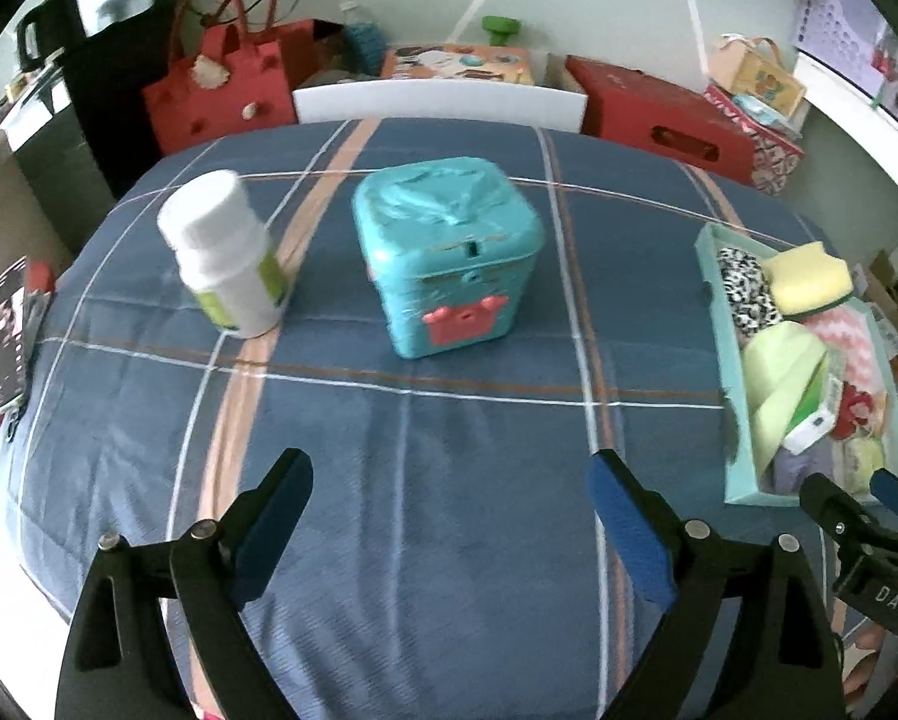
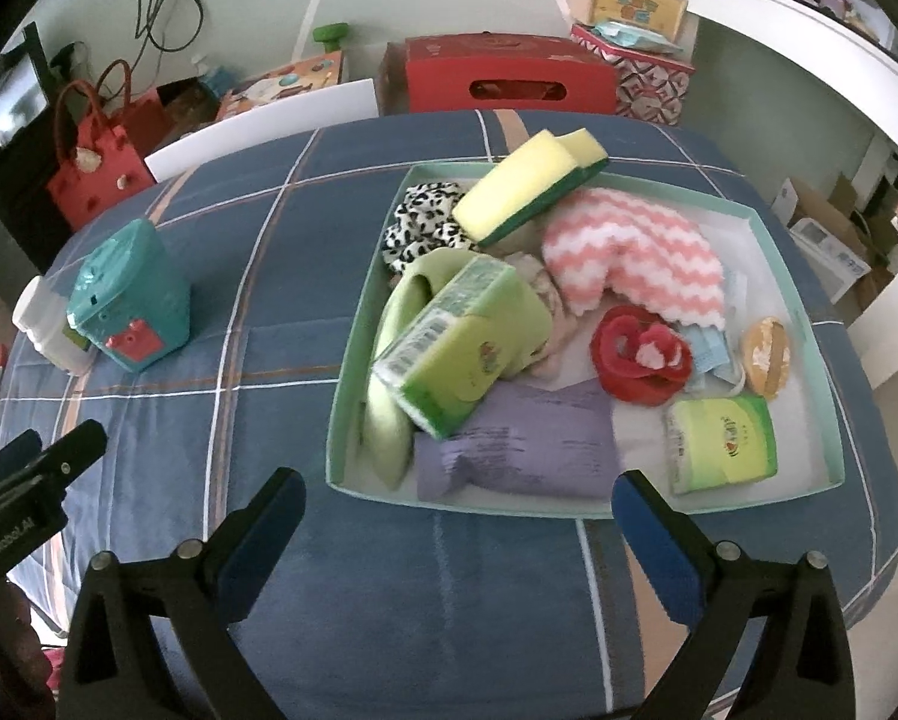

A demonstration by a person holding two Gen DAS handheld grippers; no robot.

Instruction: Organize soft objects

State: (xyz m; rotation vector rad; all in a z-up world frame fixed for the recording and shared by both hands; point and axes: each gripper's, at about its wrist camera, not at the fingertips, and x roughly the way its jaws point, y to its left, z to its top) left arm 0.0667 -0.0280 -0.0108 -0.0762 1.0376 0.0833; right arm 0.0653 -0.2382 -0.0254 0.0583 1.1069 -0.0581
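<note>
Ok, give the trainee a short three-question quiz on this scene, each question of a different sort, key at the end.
1. True or false: the right gripper holds the purple cloth.
2. Which two items stand on the blue bedspread outside the tray?
A. teal cube box and white bottle
B. yellow sponge and red scrunchie
C. two tissue packs
3. Fill in: the pink and white zigzag cloth lies ____ the tray.

Key
1. False: both grippers, the left gripper too, are open and empty.
2. A
3. inside
</note>
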